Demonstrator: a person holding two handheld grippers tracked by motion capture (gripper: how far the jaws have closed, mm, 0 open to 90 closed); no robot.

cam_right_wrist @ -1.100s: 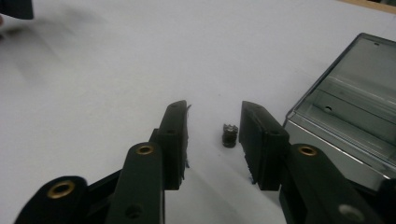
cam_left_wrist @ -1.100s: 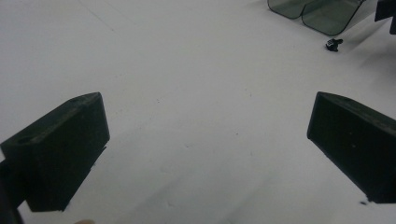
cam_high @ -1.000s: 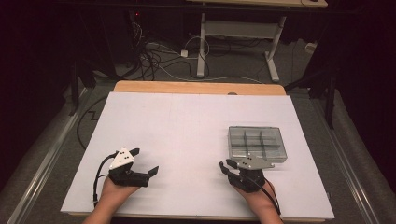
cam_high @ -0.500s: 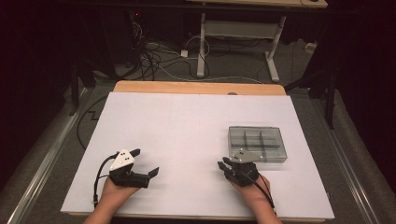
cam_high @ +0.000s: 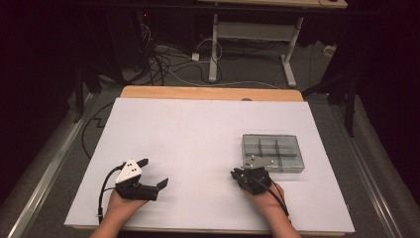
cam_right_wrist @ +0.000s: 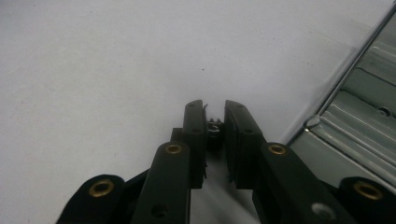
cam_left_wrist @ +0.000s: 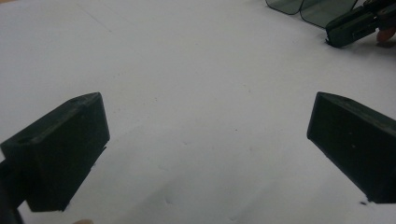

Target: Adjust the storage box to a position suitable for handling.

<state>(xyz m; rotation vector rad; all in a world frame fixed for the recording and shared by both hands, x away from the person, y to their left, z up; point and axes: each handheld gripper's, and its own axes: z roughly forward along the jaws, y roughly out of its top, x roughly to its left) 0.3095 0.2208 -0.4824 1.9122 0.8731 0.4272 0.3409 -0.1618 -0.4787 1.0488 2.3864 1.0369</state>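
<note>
Compartment box [cam_high: 273, 152] on table's [cam_high: 198, 129] right side, right tongs [cam_high: 246, 174] just before it, left tongs [cam_high: 151, 173] far left.

Black hand-held gripper [cam_right_wrist: 215, 122], brass-coloured rivets, trailing cable

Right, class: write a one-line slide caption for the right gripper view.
Right gripper, jaws nearly closed, beside a clear compartment box on the white table.

Table brightly lit, surroundings dark, close-ups soft.
</note>
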